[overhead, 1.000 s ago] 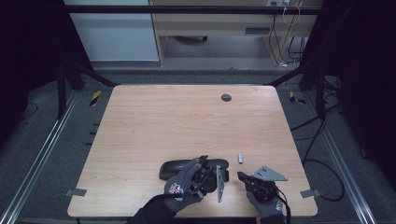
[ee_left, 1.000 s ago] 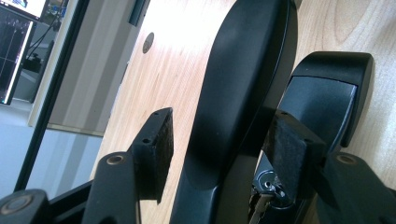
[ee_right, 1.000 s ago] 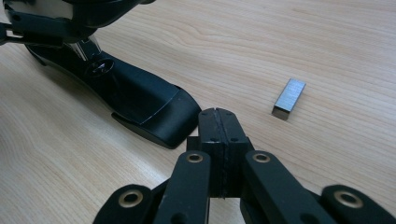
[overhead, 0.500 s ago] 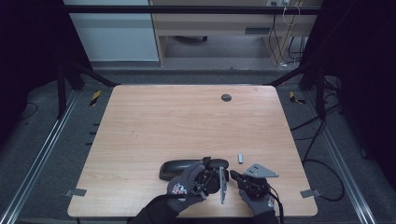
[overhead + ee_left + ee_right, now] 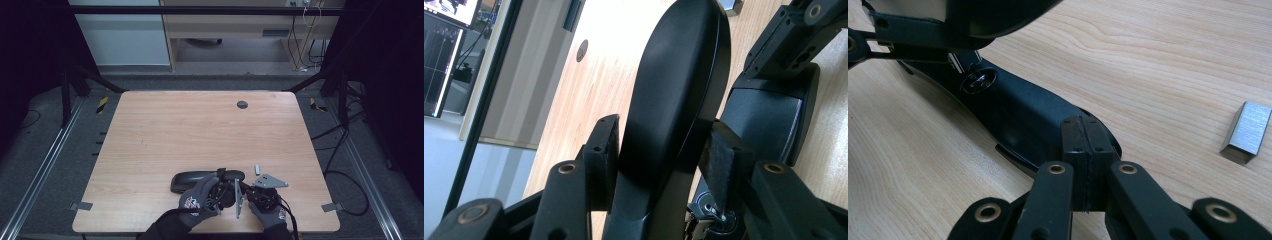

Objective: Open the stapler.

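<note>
Left gripper view: left claw point(image 5: 659, 165) clamps stapler's raised top arm point(image 5: 674, 90), jaws just closing; rigid, smooth plastic, grip mid-arm. Right claw point(image 5: 1082, 165) shut, empty, against stapler base point(image 5: 1023, 115).

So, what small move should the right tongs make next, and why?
Probably open the right tongs and move them toward the staple block lying on the table. The left tongs, whose jaws have just been closing, grip the stapler lid and hold it raised, so the stapler base lies exposed, while the right tongs are shut and empty beside it.
</note>
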`<move>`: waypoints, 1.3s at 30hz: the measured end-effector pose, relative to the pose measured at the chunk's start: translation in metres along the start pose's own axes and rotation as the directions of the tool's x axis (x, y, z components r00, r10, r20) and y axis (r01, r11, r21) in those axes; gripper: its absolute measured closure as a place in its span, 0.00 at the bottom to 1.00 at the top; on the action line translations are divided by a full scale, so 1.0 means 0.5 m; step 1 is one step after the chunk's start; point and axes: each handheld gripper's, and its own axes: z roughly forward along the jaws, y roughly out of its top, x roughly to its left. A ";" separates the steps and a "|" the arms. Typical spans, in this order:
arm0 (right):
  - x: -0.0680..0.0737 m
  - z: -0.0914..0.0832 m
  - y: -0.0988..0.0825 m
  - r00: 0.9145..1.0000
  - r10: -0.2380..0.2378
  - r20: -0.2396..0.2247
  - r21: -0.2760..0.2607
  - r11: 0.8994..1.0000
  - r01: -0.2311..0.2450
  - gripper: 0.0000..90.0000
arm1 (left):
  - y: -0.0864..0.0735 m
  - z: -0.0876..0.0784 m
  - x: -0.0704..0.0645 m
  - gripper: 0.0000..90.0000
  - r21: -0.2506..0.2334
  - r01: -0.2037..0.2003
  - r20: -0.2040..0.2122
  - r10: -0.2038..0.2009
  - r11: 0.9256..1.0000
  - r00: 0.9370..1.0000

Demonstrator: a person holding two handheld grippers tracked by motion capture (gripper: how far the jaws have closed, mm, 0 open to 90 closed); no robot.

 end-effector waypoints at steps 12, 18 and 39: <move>-0.001 0.000 -0.002 1.000 0.017 -0.004 -0.006 1.000 -0.017 1.00 | -0.004 -0.008 0.008 0.59 -0.018 0.037 -0.011 -0.037 0.999 0.999; -0.001 0.000 -0.002 1.000 0.016 -0.001 -0.006 1.000 -0.016 1.00 | -0.009 -0.016 0.019 0.59 -0.048 0.087 -0.015 -0.088 0.995 0.996; 0.013 0.012 0.006 1.000 0.000 -0.022 -0.003 1.000 0.000 1.00 | -0.015 -0.025 0.028 0.60 -0.071 0.133 -0.022 -0.135 0.989 0.991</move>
